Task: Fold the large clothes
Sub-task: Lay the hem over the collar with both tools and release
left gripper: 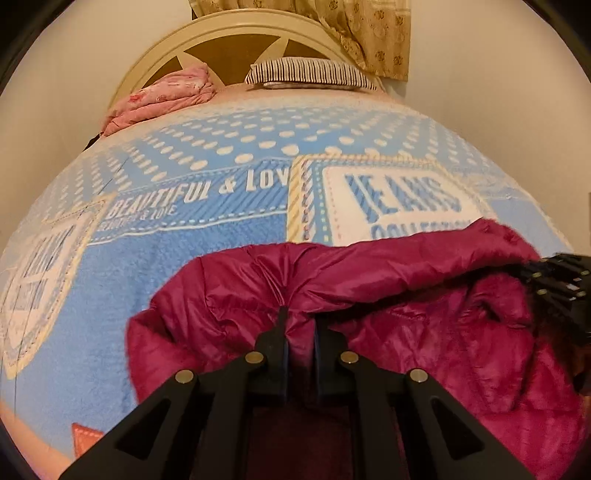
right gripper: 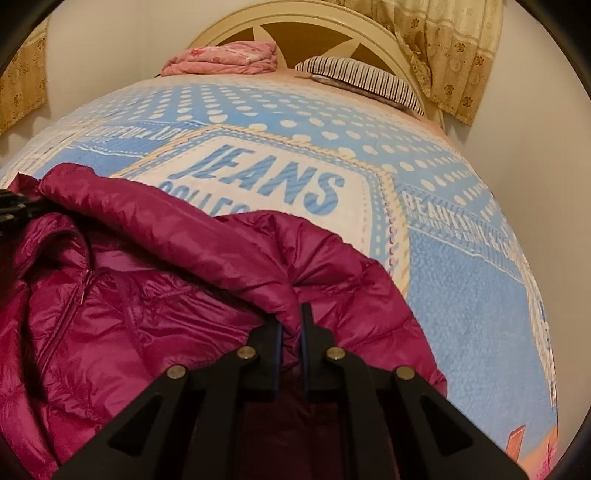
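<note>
A magenta puffer jacket (left gripper: 424, 332) lies bunched on the near part of the bed, its zipper and fleecy lining showing in the right wrist view (right gripper: 129, 295). My left gripper (left gripper: 300, 325) is shut on a fold of the jacket's edge at its left side. My right gripper (right gripper: 291, 325) is shut on a fold of the jacket's edge at its right side. The right gripper shows at the right edge of the left wrist view (left gripper: 561, 284). The left gripper shows at the left edge of the right wrist view (right gripper: 14, 214).
The bed is covered by a blue and white blanket (left gripper: 192, 221) printed "JEANS". A folded pink quilt (left gripper: 162, 96) and a striped pillow (left gripper: 310, 74) lie by the cream headboard (left gripper: 229, 33). Yellow curtains (right gripper: 454, 55) hang behind.
</note>
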The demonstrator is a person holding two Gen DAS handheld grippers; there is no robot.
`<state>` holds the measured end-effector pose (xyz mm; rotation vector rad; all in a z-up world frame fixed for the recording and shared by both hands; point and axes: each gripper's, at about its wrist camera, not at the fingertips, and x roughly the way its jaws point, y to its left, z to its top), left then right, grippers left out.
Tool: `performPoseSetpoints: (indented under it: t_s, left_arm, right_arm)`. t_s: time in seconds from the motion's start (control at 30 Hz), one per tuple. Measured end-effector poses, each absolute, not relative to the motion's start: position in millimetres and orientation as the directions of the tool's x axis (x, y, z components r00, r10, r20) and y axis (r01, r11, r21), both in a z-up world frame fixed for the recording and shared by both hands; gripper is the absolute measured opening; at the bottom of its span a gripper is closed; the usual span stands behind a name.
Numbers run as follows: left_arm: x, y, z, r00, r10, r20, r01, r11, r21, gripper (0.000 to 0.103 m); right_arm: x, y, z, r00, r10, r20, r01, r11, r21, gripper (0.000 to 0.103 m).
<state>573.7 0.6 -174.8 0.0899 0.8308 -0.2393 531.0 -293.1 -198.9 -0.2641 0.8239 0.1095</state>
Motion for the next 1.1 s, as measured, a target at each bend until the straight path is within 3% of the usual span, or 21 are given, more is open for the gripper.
performPoseSetpoints:
  t_s: [0.1, 0.2, 0.27, 0.3, 0.47, 0.63, 0.73, 0.87, 0.97, 1.1]
  left_arm:
    - [561.9, 1.1, -156.7, 0.688, -0.165, -0.707, 0.244, 0.97, 0.01, 0.015]
    - [555.6, 7.0, -138.1, 0.724, -0.163, -0.67, 0.213, 0.977, -0.007, 0.034]
    - [552.7, 17.1, -126.1, 0.752, -0.181, -0.634, 0.186, 0.981, -0.059, 0.078]
    - [550.2, 22.9, -122.2, 0.77, -0.177, -0.612, 0.161, 0.984, -0.081, 0.082]
    - [569.1, 20.6, -106.1, 0.791, -0.196, -0.58, 0.132, 0.98, -0.152, 0.083]
    - [622.1, -12.8, -114.9, 0.78, 0.003, -0.626, 0.038, 0.998, 0.052, 0.083]
    - [633.7, -22.0, -150.4, 0.705, -0.003, -0.71, 0.05, 0.998, 0.045, 0.083]
    - [617.9, -32.3, -186.6, 0.678, 0.014, -0.735, 0.088, 0.991, 0.1, 0.083]
    - [614.2, -29.8, -198.3, 0.67, 0.011, -0.742, 0.086, 0.992, 0.092, 0.083]
    - [615.0, -25.8, -197.4, 0.672, -0.008, -0.741, 0.09, 0.993, 0.071, 0.083]
  right_arm:
    - [530.2, -292.4, -203.1, 0.676, -0.009, -0.737, -0.202, 0.959, -0.198, 0.009]
    - [531.3, -294.2, -205.7, 0.671, -0.003, -0.742, -0.204, 0.961, -0.188, 0.009]
    - [531.4, -294.6, -206.2, 0.67, 0.0, -0.742, -0.205, 0.961, -0.185, 0.009]
    - [531.8, -294.9, -207.1, 0.669, 0.003, -0.743, -0.206, 0.962, -0.181, 0.009]
    - [532.2, -295.7, -208.7, 0.666, 0.018, -0.746, -0.214, 0.962, -0.168, 0.01]
    - [530.4, -293.9, -210.6, 0.672, 0.018, -0.74, -0.22, 0.959, -0.177, 0.01]
    - [528.9, -295.8, -208.8, 0.672, 0.021, -0.74, -0.218, 0.961, -0.17, 0.01]
    - [520.7, -300.7, -201.6, 0.679, 0.043, -0.733, -0.236, 0.958, -0.163, 0.01]
    - [509.4, -305.8, -190.5, 0.673, 0.082, -0.735, -0.264, 0.955, -0.135, 0.028]
    - [490.8, -320.3, -157.8, 0.713, 0.138, -0.687, -0.25, 0.966, -0.065, 0.063]
